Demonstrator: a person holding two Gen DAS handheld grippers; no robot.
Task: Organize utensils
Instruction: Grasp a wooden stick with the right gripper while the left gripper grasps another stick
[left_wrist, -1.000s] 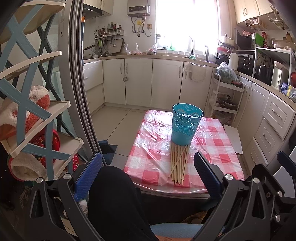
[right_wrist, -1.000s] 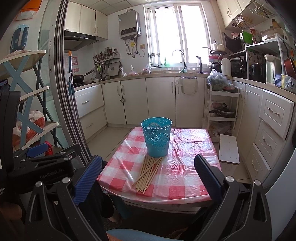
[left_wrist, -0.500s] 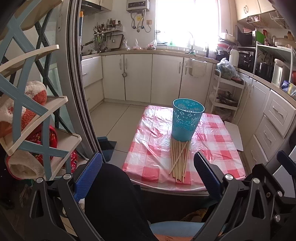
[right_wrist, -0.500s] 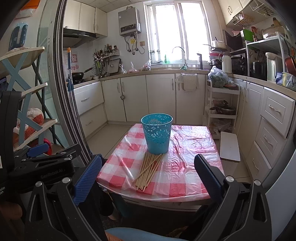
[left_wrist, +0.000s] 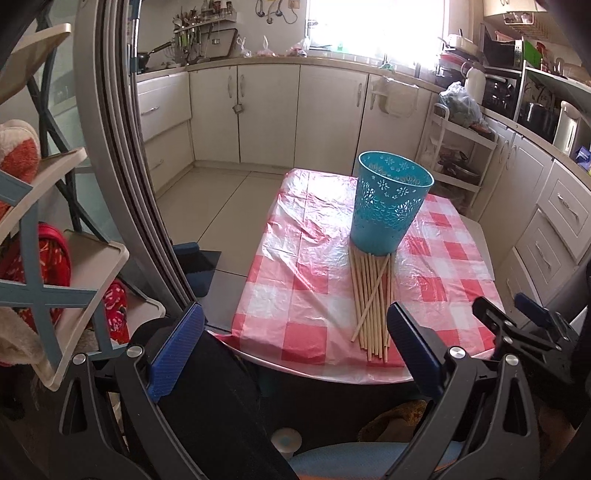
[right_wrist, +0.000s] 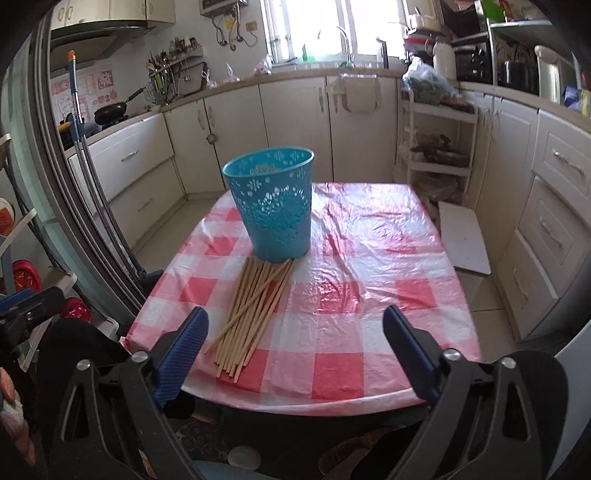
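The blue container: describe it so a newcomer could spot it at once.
Find the small table with the red-and-white checked cloth in the kitchen. The blue container stands upright on it, just behind the loose chopsticks. It is the only tall thing there, its sides pierced with flower patterns.

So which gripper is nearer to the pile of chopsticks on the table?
Right, narrowly. The right gripper hangs open over the table's near edge with the chopsticks just ahead. The left gripper, also open, sits lower and off the table's near-left corner.
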